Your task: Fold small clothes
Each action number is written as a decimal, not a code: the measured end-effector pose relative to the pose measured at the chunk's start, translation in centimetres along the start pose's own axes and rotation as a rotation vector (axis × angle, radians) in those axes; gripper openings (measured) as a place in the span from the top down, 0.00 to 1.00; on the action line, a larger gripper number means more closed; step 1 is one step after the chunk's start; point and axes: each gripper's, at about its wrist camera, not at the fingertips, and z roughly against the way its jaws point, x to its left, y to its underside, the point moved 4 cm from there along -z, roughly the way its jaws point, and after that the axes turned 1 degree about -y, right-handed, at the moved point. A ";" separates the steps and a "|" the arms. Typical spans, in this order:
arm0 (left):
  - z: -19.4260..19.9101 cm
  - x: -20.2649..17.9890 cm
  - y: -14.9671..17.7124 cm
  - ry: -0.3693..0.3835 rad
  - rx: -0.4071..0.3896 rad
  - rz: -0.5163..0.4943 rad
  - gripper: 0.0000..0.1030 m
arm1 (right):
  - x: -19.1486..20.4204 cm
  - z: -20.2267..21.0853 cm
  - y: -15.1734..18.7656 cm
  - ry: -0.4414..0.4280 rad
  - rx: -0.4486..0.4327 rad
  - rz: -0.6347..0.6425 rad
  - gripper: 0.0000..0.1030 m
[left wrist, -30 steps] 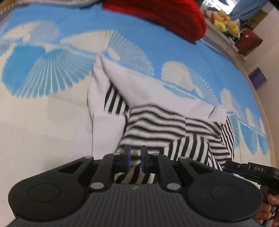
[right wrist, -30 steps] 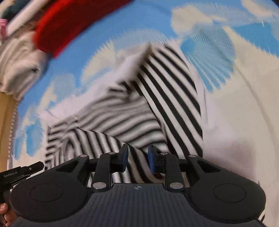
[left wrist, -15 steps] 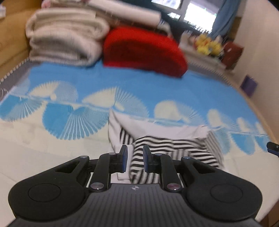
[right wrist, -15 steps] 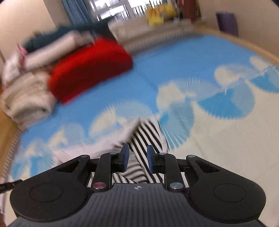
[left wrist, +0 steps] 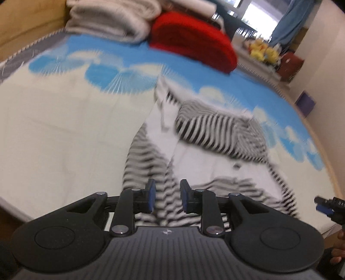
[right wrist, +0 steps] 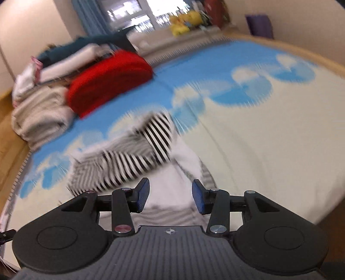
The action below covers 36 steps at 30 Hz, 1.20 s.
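Note:
A black-and-white striped small garment [left wrist: 207, 142] lies partly folded on the bed, with white inside cloth showing. It also shows in the right wrist view [right wrist: 138, 155]. My left gripper [left wrist: 165, 198] is open by a narrow gap and empty, just above the garment's near striped edge. My right gripper [right wrist: 170, 196] is open wider and empty, over the white near part of the garment. The right gripper's tip shows at the left wrist view's right edge [left wrist: 327, 207]. Both views are motion-blurred.
The bed cover [left wrist: 64, 129] is cream with blue fan patterns. A red cushion [left wrist: 194, 43] and folded beige blankets [left wrist: 112, 19] lie at the far end. Yellow plush toys [right wrist: 185, 21] sit beyond the bed. The bed's near edge [right wrist: 312, 215] is close.
Both grippers pulled back from the garment toward the near edge and tilted up. Both jaws widened, the right more than the left. The garment now lies spread nearer, with a striped fold across its top.

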 end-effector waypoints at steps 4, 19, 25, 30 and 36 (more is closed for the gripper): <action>-4.2 2.5 1.6 -0.047 0.052 0.059 0.32 | -2.2 -3.8 2.9 0.047 0.201 -0.125 0.56; -10.3 1.8 4.1 -0.062 0.283 0.101 0.25 | -3.6 -8.3 5.7 0.181 0.347 -0.132 0.54; -9.6 1.9 4.1 -0.069 0.259 0.088 0.91 | -3.8 -8.1 6.0 0.191 0.350 -0.125 0.55; -7.3 1.0 3.5 -0.108 0.154 0.024 0.90 | -3.5 -7.7 5.9 0.175 0.339 -0.121 0.62; -8.8 1.9 4.5 -0.076 0.229 0.094 0.57 | -3.6 -7.8 6.1 0.170 0.355 -0.123 0.62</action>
